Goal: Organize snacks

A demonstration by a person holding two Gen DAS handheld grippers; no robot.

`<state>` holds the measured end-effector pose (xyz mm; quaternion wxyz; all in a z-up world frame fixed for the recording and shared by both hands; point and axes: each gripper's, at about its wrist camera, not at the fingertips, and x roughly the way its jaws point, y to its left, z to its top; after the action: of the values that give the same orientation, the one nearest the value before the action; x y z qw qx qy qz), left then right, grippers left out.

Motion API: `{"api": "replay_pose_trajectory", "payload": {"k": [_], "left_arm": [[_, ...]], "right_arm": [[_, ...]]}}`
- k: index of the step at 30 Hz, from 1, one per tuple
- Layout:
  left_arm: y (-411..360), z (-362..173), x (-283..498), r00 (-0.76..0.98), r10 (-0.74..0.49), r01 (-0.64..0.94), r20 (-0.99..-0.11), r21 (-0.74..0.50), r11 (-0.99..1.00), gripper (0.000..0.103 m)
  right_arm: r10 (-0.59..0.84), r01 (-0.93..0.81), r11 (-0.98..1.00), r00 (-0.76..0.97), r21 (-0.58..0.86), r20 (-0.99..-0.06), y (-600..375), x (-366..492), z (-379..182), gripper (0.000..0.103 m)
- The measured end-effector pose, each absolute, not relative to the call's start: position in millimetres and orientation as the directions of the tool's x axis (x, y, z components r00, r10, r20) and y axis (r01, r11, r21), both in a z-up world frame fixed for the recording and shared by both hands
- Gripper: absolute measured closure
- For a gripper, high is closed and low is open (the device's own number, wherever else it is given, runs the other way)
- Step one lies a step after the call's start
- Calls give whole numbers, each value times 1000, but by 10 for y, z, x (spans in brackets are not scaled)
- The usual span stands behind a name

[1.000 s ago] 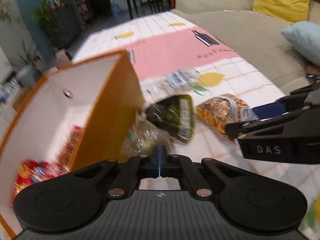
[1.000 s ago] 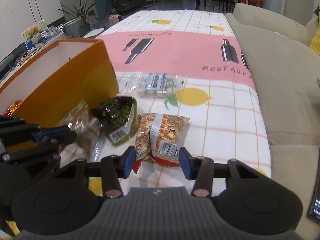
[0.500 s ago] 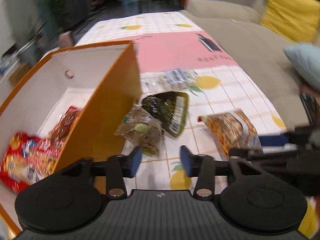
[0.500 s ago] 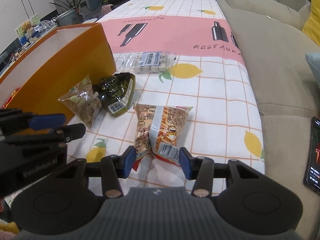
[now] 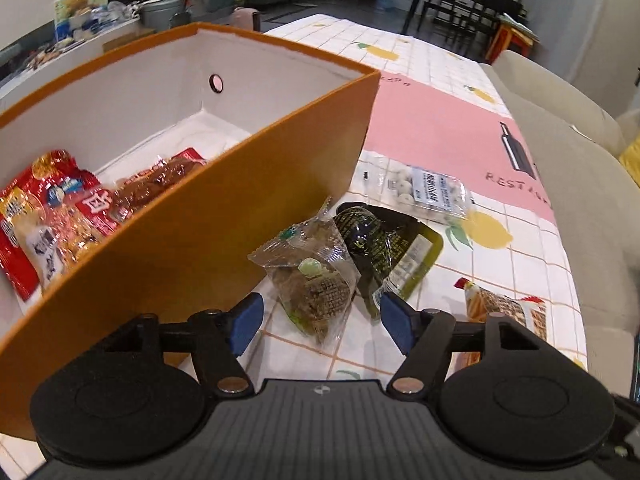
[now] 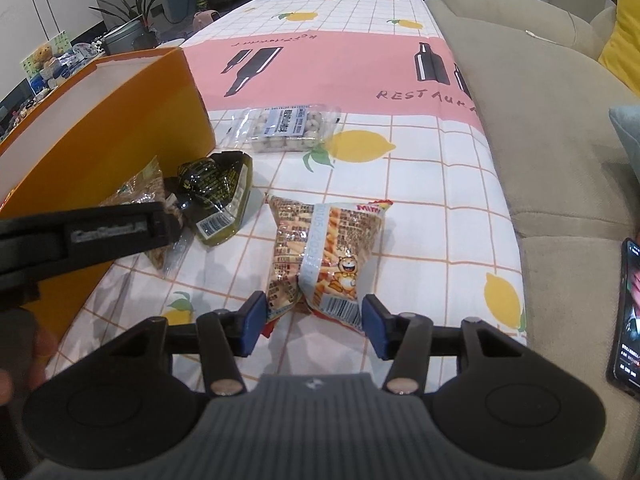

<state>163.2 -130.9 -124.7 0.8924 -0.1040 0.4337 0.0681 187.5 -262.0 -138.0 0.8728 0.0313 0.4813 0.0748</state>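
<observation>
Orange box (image 5: 224, 216), white inside, stands at the table's left edge; red snack packets (image 5: 44, 216) lie in it. Left gripper (image 5: 320, 320) was pinched shut a second ago; its jaws have just been opening and now stand wide, nothing pressed between the blue pads, a clear packet of brown snacks (image 5: 316, 276) lying on the cloth just ahead of them. That clear packet sat blurred against the box wall before; now it rests beside the box, touching a dark green packet (image 5: 388, 252). Left view has rolled level since then.

Right gripper (image 6: 314, 322) has its jaws parted a little further than before; the orange striped snack bag (image 6: 324, 256) has its near end between the pads. Whether the pads press on it cannot be told.

Tablecloth (image 6: 432, 184): white grid, lemons, pink band with bottles. Clear pack of pale round snacks (image 6: 288, 128) lies toward the pink band. Beige sofa (image 6: 540, 128) runs along the table's right edge, phone (image 6: 630, 316) on it. Potted plants (image 6: 128, 20) and dark chairs stand beyond the table's far end.
</observation>
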Motion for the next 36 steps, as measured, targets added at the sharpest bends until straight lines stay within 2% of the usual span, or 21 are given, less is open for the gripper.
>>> {"api": "replay_pose_trajectory", "payload": {"k": [2,4,10,17,29,34,36], "left_arm": [[-1310,-1286,1677,608,35,-211,-793,-119,970,32],[-1309,-1306,1705,611,28,-188,-791,-111,976,55],[-1242,-1306,1646,613,-35,-119,-789,-136,984,64],[-1173,-1191,1524,545,-155,-42,-824,-211,977,66],[-1132,-1114,1242,321,-380,165,-867,-343,924,69],[-1147,-1128,1195,297,-406,215,-864,-353,910,68],[-1137,-1133,1217,303,-407,205,-862,-358,911,65]], "right_arm": [[161,-100,987,524,128,-836,-2616,1884,-1385,52],[161,-100,987,520,128,-839,-2609,1893,-1392,52],[164,-99,986,509,132,-845,-2582,1907,-1413,52],[171,-110,985,491,134,-854,-2570,1861,-1392,54],[176,-128,983,433,132,-884,-2575,1515,-1286,56],[160,-155,983,418,103,-894,-2525,1300,-1262,55],[155,-158,983,415,97,-896,-2515,1253,-1262,54]]}}
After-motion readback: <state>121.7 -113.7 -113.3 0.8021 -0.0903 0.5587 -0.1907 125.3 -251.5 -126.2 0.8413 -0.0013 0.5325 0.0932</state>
